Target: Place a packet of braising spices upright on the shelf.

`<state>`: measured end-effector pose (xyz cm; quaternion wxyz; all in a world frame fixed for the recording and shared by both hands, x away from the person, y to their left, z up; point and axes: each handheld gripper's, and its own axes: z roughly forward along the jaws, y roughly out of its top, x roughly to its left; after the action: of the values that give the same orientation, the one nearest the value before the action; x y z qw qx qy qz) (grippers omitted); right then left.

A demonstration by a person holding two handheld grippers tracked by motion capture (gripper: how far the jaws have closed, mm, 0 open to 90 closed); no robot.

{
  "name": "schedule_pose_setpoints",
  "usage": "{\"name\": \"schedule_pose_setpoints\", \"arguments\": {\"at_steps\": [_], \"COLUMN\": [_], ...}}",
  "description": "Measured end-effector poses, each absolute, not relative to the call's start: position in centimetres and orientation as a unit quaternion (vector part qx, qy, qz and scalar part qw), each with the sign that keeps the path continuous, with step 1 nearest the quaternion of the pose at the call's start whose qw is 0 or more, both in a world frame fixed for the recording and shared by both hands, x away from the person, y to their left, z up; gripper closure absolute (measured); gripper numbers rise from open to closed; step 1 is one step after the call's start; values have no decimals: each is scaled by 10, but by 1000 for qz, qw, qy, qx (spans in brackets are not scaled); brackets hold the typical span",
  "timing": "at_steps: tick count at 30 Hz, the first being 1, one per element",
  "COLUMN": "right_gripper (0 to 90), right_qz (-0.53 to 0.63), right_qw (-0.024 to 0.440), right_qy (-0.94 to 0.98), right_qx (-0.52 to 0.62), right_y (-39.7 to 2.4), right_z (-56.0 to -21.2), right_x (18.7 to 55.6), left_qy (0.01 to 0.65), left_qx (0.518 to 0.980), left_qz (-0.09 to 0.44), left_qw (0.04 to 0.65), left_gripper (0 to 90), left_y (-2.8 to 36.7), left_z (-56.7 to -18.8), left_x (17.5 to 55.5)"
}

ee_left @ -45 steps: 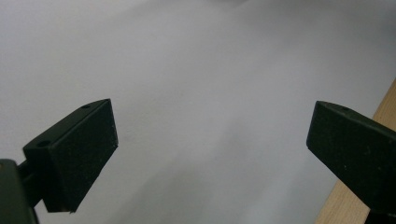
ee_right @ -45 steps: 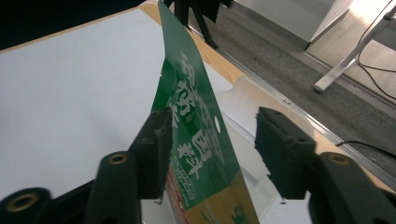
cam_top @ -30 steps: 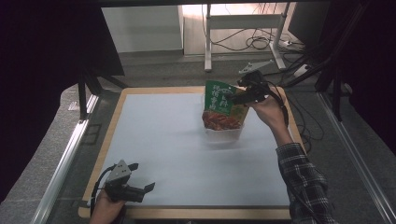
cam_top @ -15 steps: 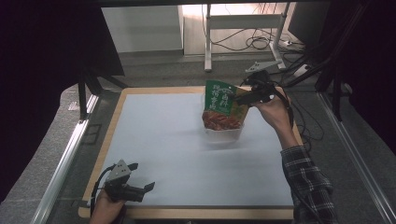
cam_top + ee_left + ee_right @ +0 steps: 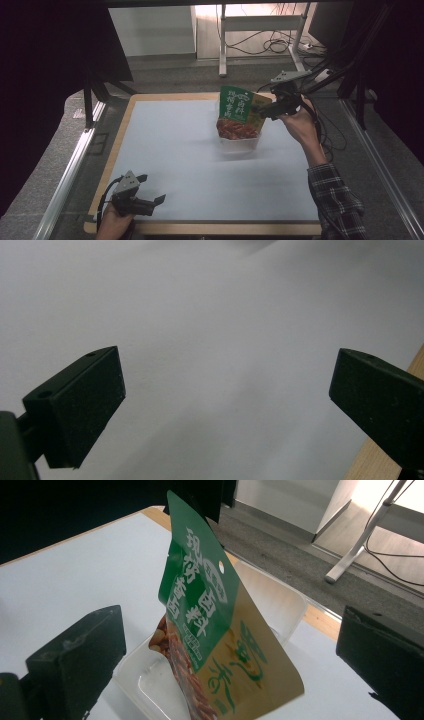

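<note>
The right gripper [image 5: 264, 109] has just spread its jaws wide, leaving the pouch [image 5: 241, 114] propped upright in the tub [image 5: 240, 145] near the table's [image 5: 170, 150] far edge; the left gripper [image 5: 150, 192] idles wide open at the near-left corner.

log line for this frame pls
right gripper: jaws just opened, off snack pouch | pouch: standing in clear tray | left gripper: open, idle

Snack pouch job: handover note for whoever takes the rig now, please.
Right gripper: jaws have just been opening, now wide, pads off the snack pouch that stands between them.
Left gripper: open, idle over the white mat near its front left corner.
Pouch stands upright in the clear plastic tray.
Done: pouch placed in the tray and let go.
Left: back the right gripper away; the pouch leans and might tip.
</note>
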<state>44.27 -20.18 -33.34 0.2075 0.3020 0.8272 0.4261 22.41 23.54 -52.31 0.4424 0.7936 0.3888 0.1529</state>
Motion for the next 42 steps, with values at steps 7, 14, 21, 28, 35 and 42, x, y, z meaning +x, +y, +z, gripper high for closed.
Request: {"name": "schedule_pose_setpoints", "arguments": {"at_steps": [7, 14, 21, 28, 35, 42], "right_gripper": [0, 0, 0, 0, 0, 0], "right_qz": [430, 436, 440, 439, 436, 437], "right_qw": [205, 203, 200, 198, 196, 196], "right_qy": [825, 822, 822, 824, 825, 823], "right_qx": [304, 305, 302, 300, 301, 304], "right_y": [-209, -214, -217, -219, -224, -230], "right_z": [-339, -347, -354, -361, -369, -375], "right_x": [436, 428, 418, 410, 402, 393], "left_qy": [390, 392, 393, 396, 398, 397], "left_qx": [793, 792, 792, 792, 791, 793], "left_qz": [153, 154, 154, 157, 157, 159], "left_qw": [442, 441, 441, 437, 437, 435], "left_gripper": [13, 14, 16, 23, 23, 24], "left_y": [236, 236, 236, 235, 235, 235], "left_z": [-523, -523, -523, -523, -523, -523], "left_x": [224, 225, 225, 224, 224, 224]}}
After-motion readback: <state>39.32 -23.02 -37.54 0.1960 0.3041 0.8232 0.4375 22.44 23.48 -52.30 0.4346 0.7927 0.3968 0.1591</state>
